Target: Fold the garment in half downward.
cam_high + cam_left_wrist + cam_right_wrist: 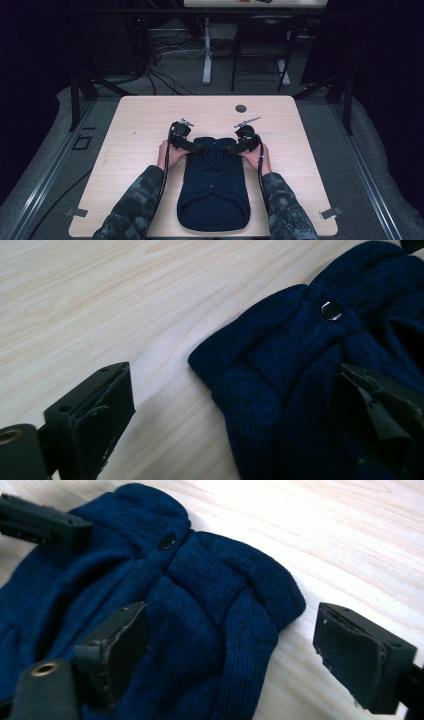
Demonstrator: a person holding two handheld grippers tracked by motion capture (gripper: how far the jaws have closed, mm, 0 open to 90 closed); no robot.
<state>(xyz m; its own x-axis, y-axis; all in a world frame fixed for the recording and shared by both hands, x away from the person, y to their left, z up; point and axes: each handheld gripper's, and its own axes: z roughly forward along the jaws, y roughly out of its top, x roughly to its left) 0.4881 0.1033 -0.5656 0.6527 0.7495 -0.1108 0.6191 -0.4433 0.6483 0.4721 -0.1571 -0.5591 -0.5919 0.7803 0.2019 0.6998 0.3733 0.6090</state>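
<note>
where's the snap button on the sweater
In the left gripper view the snap sits upper right on the sweater, near its folded edge.

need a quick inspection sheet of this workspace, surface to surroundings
surface: light wood table, round grommet hole near the far edge
job's things: navy knit garment lying flat, snap button by its collar
clutter: nothing seen
grippers: left claw and right claw at the garment's far corners, both open, each with one jaw over the knit and one over bare wood
cables: one trails along each forearm; a tangle of wires on the floor beyond
surroundings: grey floor, another desk's legs, dark drapes
</note>
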